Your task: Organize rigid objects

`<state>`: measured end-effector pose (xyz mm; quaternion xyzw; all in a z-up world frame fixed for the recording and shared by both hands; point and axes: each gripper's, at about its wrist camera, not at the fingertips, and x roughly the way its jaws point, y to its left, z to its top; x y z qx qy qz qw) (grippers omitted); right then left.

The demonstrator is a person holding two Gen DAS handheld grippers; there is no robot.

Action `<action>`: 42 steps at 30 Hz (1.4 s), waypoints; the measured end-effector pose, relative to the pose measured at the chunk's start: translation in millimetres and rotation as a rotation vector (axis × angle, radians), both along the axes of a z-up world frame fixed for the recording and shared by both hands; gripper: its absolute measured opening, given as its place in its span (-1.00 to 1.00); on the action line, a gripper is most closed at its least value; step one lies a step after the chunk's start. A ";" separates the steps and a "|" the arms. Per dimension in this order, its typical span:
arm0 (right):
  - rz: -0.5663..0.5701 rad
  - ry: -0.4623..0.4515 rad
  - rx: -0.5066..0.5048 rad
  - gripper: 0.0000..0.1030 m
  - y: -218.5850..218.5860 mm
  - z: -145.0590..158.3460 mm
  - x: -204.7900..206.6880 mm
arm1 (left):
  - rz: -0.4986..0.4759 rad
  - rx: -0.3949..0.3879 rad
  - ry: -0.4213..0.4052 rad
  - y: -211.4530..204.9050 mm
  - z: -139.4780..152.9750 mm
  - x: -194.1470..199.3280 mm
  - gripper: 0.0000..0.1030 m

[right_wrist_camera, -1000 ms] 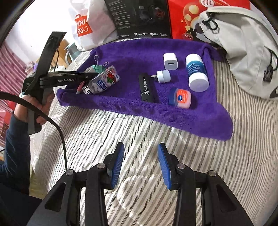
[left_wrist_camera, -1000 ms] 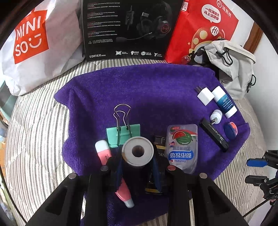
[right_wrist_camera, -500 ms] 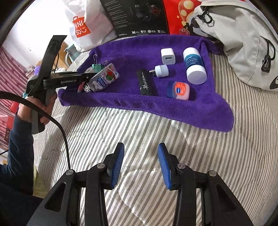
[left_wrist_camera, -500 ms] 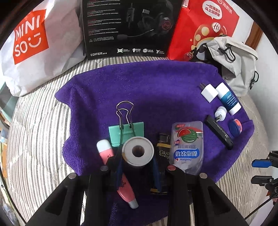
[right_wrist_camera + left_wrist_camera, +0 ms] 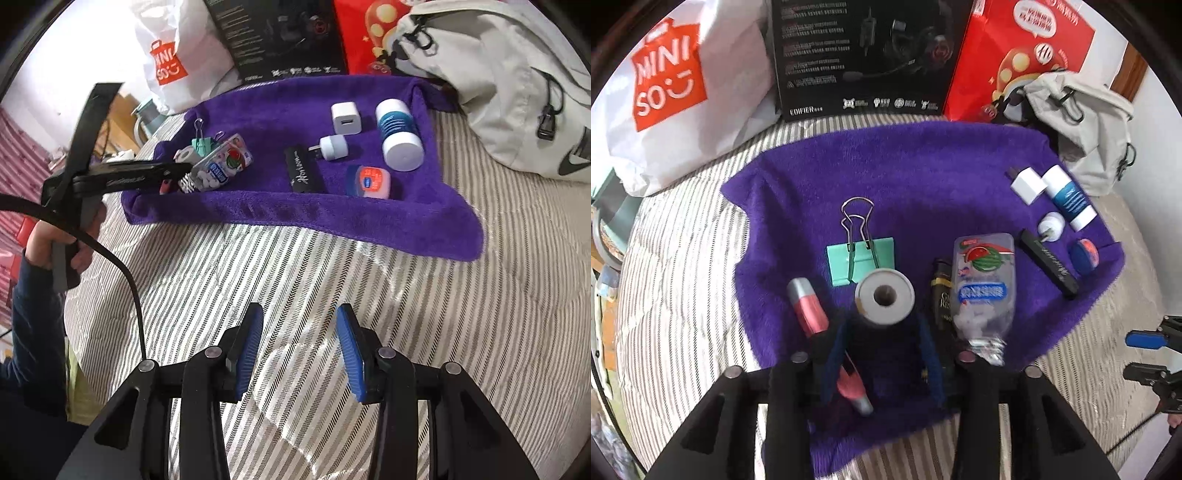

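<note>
My left gripper (image 5: 884, 343) is shut on a dark spool with a grey-white end (image 5: 885, 296), held just above the purple towel (image 5: 923, 177). Beside the spool lie a pink tube (image 5: 809, 310), a teal binder clip (image 5: 860, 258), a black bar (image 5: 942, 295) and a clear candy bottle (image 5: 982, 288). A white charger cube (image 5: 346, 118), blue-and-white bottle (image 5: 399, 136), small plug (image 5: 330, 147), black stick (image 5: 304, 175) and round blue-and-pink tin (image 5: 368, 182) occupy the towel's right side. My right gripper (image 5: 299, 354) is open over the striped bed, short of the towel.
A white shopping bag (image 5: 665, 96), a black headset box (image 5: 864, 55) and a red bag (image 5: 1019, 55) stand behind the towel. A grey backpack (image 5: 509, 81) lies at the right. A person's hand (image 5: 62, 240) holds the left gripper's handle. Striped bedding (image 5: 332, 288) surrounds the towel.
The left gripper has drawn back and up with the spool, so the towel's items sit farther ahead. The right gripper has shifted slightly nearer the towel, still open.
</note>
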<state>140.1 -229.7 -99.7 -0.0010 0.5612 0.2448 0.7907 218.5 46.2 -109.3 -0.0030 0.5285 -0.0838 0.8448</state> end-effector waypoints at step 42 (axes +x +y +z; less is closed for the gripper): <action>-0.363 -0.309 -0.117 1.00 7.1 80.8 -87.2 | 0.237 0.053 -0.225 -55.1 81.5 -184.0 1.00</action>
